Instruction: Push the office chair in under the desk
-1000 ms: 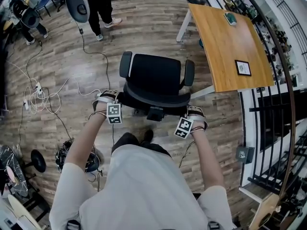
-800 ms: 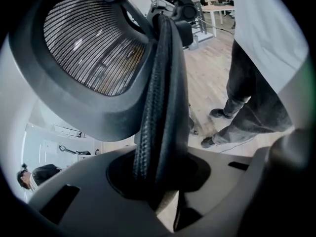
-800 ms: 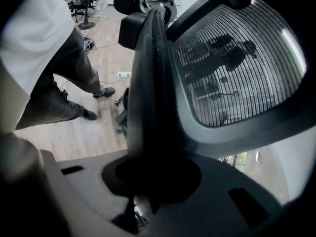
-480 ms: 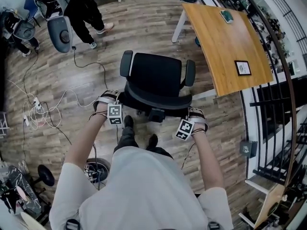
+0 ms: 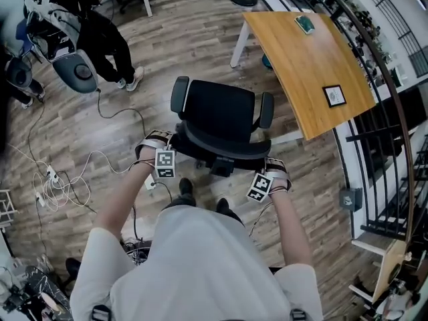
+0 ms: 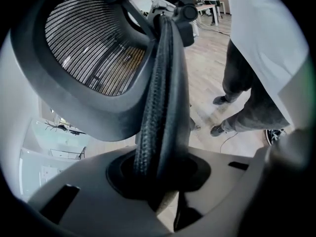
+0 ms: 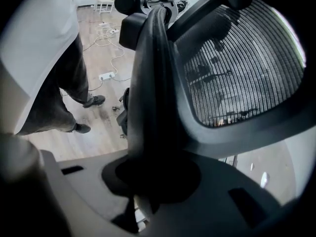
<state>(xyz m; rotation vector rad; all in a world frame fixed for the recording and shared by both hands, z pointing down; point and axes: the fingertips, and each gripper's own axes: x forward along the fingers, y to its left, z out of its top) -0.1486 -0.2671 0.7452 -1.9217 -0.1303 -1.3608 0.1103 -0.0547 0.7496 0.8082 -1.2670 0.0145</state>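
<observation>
Left hand-held gripper (image 5: 159, 154) and right hand-held gripper (image 5: 269, 177) are both clamped on the office chair (image 5: 221, 112), one at each side of the backrest. In the left gripper view the padded backrest edge (image 6: 160, 83) runs straight down between the jaws and they press on it. The right gripper view shows the same on the other side, with mesh beside the rim.

Wood floor (image 5: 187, 39) fills most of the head view. The surface (image 5: 311, 59), a wooden top on white legs (image 5: 239, 42), sits ahead and to the right, angled. A black railing (image 5: 384, 146) runs past its far side. The chair stands on the floor directly in front of the person, near the surface's near left corner but not under it. The seat faces forward, not toward the opening between the legs.

A bystander (image 5: 100, 29) stands upper left and loose cables (image 5: 60, 182) trail over the floor at left. On the surface are a small dark framed item (image 5: 334, 96) and a green object (image 5: 305, 23), too small to identify.

Step, as I judge it: transport, with the chair gripped and being steered toward the surface, not yet tucked in. The next move calls for swinging the chair to the right to line it up between the legs, then pushing forward with even pressure from both sides. Risks are an armrest (image 5: 266, 110) catching the near leg and a caster veering.
</observation>
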